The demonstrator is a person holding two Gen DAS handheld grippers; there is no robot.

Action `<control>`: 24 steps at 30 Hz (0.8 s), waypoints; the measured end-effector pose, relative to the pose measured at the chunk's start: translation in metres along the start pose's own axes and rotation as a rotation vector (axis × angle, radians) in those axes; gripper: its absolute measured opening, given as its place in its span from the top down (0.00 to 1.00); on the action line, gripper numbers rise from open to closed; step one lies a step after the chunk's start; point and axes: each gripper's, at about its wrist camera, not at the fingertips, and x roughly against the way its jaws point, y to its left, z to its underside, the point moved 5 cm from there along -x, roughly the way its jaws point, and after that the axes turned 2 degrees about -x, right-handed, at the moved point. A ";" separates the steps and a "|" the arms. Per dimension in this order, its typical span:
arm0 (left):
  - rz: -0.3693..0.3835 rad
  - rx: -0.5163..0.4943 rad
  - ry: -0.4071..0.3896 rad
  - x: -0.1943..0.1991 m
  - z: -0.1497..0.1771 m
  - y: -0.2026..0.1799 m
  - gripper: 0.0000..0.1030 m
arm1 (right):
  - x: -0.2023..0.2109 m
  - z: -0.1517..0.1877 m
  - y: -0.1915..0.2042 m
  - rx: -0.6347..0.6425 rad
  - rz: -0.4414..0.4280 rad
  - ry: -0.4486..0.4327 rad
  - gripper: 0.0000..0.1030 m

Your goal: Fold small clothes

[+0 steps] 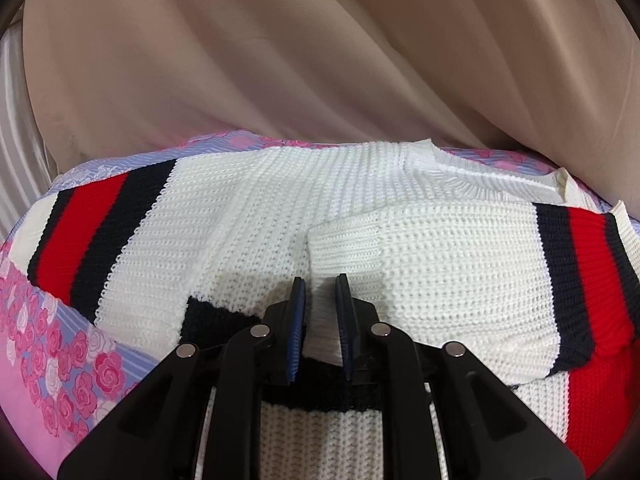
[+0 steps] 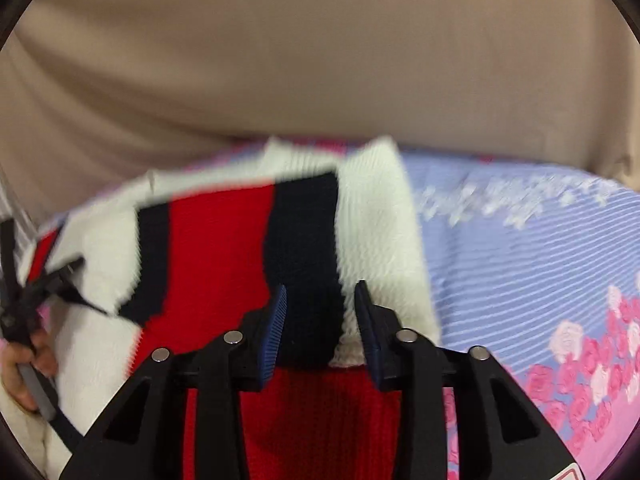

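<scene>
A white knit sweater (image 1: 440, 260) with red and navy stripes lies on a floral bedsheet (image 1: 60, 340), both sleeves folded in across its body. My left gripper (image 1: 320, 292) hovers over the middle, just short of the right sleeve's cuff (image 1: 344, 240). Its blue pads (image 1: 298, 304) stand a narrow gap apart, and only the knit below shows between them. In the right wrist view, my right gripper (image 2: 320, 300) is shut on a striped sleeve (image 2: 304, 240), with navy and white knit bunched between the pads. This view is blurred.
Beige draped fabric (image 1: 280, 60) rises behind the bed. To the right of the sweater the striped blue sheet (image 2: 520, 260) is bare. A person's hand (image 2: 24, 364) holds the other tool's handle at the left edge of the right wrist view.
</scene>
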 end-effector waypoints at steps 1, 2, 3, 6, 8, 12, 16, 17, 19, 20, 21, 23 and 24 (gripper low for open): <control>0.009 0.001 0.002 0.000 0.001 0.002 0.84 | -0.003 0.001 -0.008 -0.009 -0.009 -0.017 0.84; 0.020 0.002 0.004 0.001 0.002 0.004 0.83 | 0.000 0.000 -0.017 -0.042 -0.043 -0.036 0.91; 0.030 0.004 0.004 0.001 0.003 0.006 0.81 | 0.004 -0.003 -0.029 -0.107 -0.043 -0.031 0.99; 0.044 0.020 0.005 -0.001 0.003 0.008 0.81 | 0.022 -0.028 -0.036 -0.170 -0.050 -0.073 0.93; 0.036 0.024 0.002 0.000 0.003 0.007 0.81 | 0.025 -0.053 -0.025 -0.110 -0.006 -0.100 0.84; 0.030 0.024 0.001 0.001 0.003 0.006 0.80 | -0.019 -0.092 -0.005 -0.030 -0.043 -0.043 0.81; 0.039 0.031 0.002 0.001 0.003 0.006 0.78 | -0.074 -0.102 -0.031 -0.095 0.098 0.020 0.99; 0.044 0.032 0.002 0.001 0.003 0.007 0.74 | -0.073 -0.105 -0.043 -0.144 0.128 -0.005 1.00; 0.050 0.036 0.004 0.001 0.003 0.007 0.73 | -0.053 -0.104 -0.059 -0.267 0.190 -0.060 0.80; 0.058 0.043 0.003 0.001 0.003 0.008 0.73 | -0.039 -0.101 -0.059 -0.277 0.188 -0.091 0.78; 0.072 0.054 0.000 0.002 0.003 0.010 0.72 | -0.023 -0.095 -0.052 -0.255 0.141 -0.116 0.78; 0.093 0.109 -0.018 0.009 0.004 0.022 0.58 | 0.004 -0.075 -0.038 -0.206 0.091 -0.124 0.78; 0.088 0.144 -0.030 0.016 0.006 0.032 0.45 | 0.019 -0.058 -0.028 -0.161 0.066 -0.115 0.77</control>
